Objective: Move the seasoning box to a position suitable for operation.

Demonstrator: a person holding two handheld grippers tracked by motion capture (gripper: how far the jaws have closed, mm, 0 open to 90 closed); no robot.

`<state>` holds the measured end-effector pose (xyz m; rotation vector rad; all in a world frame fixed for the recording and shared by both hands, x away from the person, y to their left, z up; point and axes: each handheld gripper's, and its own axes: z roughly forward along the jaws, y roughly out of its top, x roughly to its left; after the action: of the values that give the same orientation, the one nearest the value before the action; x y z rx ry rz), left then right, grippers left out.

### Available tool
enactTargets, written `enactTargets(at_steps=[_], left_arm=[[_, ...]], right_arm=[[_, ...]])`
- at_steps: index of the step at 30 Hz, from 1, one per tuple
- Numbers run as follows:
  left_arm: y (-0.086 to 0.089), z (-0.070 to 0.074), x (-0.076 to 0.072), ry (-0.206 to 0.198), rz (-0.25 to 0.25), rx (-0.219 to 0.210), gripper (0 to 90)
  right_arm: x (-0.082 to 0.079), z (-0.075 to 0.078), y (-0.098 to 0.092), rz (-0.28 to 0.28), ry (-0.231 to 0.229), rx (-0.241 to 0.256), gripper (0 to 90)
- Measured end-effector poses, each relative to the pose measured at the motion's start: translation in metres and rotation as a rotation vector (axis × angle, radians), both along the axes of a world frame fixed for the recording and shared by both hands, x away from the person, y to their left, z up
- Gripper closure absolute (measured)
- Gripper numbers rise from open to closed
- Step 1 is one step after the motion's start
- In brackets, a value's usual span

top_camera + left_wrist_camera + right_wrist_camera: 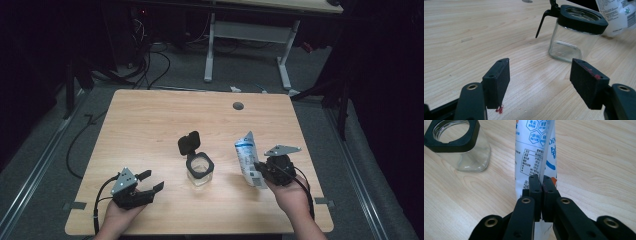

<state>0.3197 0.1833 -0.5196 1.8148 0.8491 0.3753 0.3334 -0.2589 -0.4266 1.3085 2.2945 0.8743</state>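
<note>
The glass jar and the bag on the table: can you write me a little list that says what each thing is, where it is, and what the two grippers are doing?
jar: clear glass jar with a black square collar, standing upright mid-table
lid: black flip lid, hinged open, tilted up behind the mouth
jar contents: looks empty
bag: white and blue printed pouch, right of the jar, apart from it
right gripper: jaws shut on the pouch's edge
left gripper: jaws open, holding nothing, left of the jar
table: light wooden top
</note>
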Motion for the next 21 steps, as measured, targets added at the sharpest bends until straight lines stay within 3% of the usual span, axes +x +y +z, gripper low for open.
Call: enactTargets(at_steps=[21], left_arm=[[-0.002, -0.001, 0.0, 0.0, -0.013, 0.001, 32.7]], right_arm=[[-0.002, 0.013, 0.001, 0.05, 0.089, -0.045, 89.9]])
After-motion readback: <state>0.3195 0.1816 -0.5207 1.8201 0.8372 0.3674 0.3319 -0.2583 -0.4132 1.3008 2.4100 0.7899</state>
